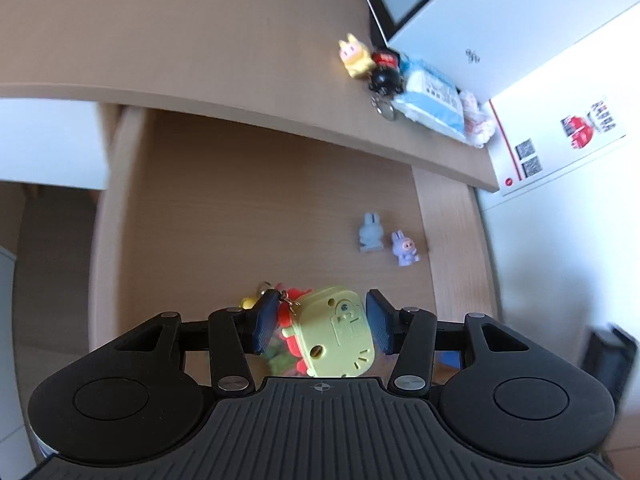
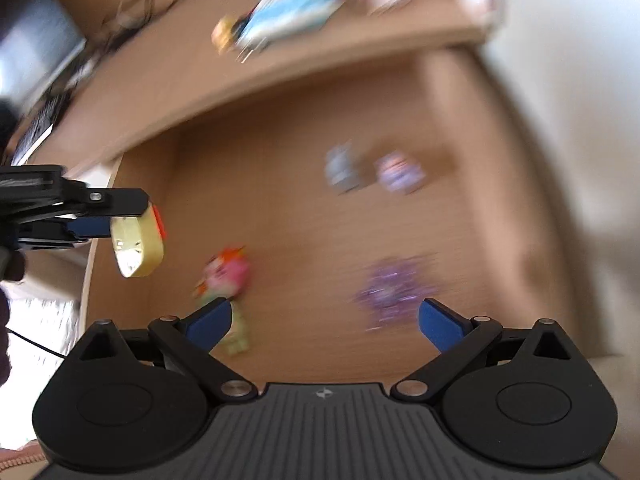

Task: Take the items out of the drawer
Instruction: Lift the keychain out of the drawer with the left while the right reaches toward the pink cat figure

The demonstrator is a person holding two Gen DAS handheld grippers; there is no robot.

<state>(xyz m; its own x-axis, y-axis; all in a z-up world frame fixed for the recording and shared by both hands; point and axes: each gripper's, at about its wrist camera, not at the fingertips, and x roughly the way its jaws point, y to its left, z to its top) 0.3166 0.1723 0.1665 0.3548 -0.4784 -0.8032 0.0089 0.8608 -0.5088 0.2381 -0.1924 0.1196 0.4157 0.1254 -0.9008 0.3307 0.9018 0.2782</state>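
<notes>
My left gripper [image 1: 322, 322] is shut on a pale yellow toy keychain [image 1: 334, 332] with red parts and a chain, held above the open wooden drawer [image 1: 240, 216]. The right wrist view shows the same yellow toy [image 2: 136, 246] at the left, clamped in the left gripper [image 2: 120, 220]. My right gripper [image 2: 324, 320] stands open over the drawer, nothing between its fingers. On the drawer floor lie a grey-blue bunny [image 1: 370, 234], a lilac bunny [image 1: 404, 248], a pink and orange figure [image 2: 226, 274] and a blurred purple item [image 2: 394, 284].
On the desk top [image 1: 180, 40] above the drawer sit a yellow bunny figure [image 1: 354, 56], a black and red keychain [image 1: 384, 72], a blue tissue pack [image 1: 434, 100] and a white box [image 1: 500, 32]. A white wall stands to the right. The right wrist view is motion-blurred.
</notes>
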